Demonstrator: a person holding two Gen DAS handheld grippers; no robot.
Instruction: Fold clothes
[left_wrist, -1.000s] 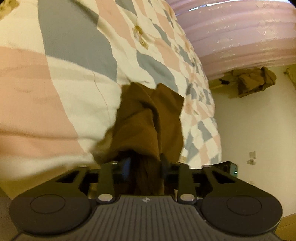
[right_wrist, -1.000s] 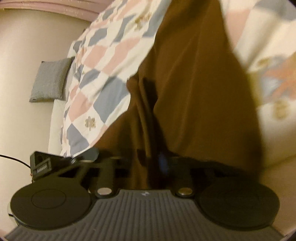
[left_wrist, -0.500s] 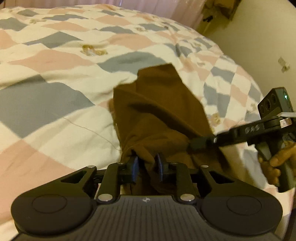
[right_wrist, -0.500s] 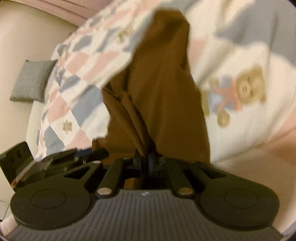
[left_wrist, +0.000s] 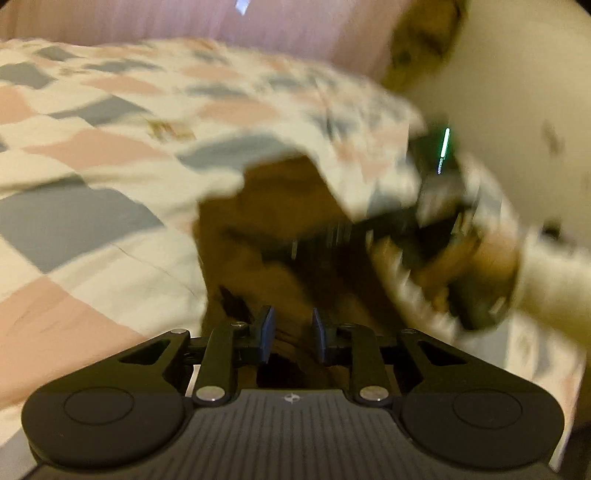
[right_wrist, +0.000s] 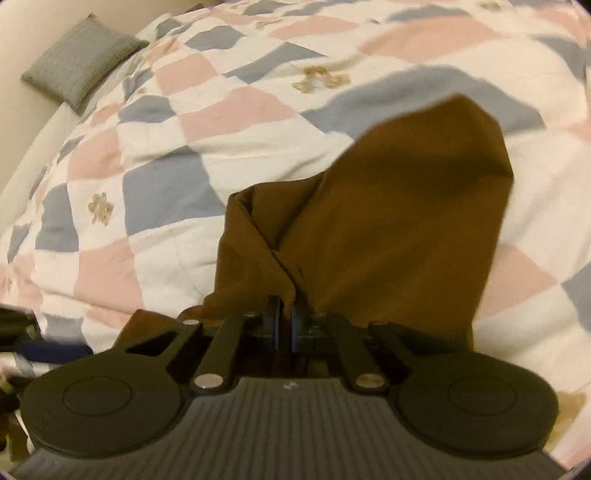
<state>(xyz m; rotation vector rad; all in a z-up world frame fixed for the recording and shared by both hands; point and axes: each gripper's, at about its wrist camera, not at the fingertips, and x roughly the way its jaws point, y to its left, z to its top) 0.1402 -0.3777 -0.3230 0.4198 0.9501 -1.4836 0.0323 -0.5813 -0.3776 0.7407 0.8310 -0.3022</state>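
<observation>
A brown garment lies partly lifted off the patchwork quilt, its far end still resting on the bed. My left gripper holds a bunch of the cloth between its blue pads, which stand a little apart around it. In the right wrist view the garment fans out ahead, and my right gripper is shut tight on a thin fold at its near edge. In the left wrist view, a person's hand carrying the right gripper is a blur on the right, over the garment's right side.
The quilt covers the whole bed. A grey cushion lies at the bed's far left corner by the wall. A pink curtain hangs behind the bed, and more brown clothes hang at the upper right against a pale wall.
Both views have rolled to level and pulled back from the bed. The right gripper's pads have pinched tight on a fold. The garment's near edge has come up with both grippers.
</observation>
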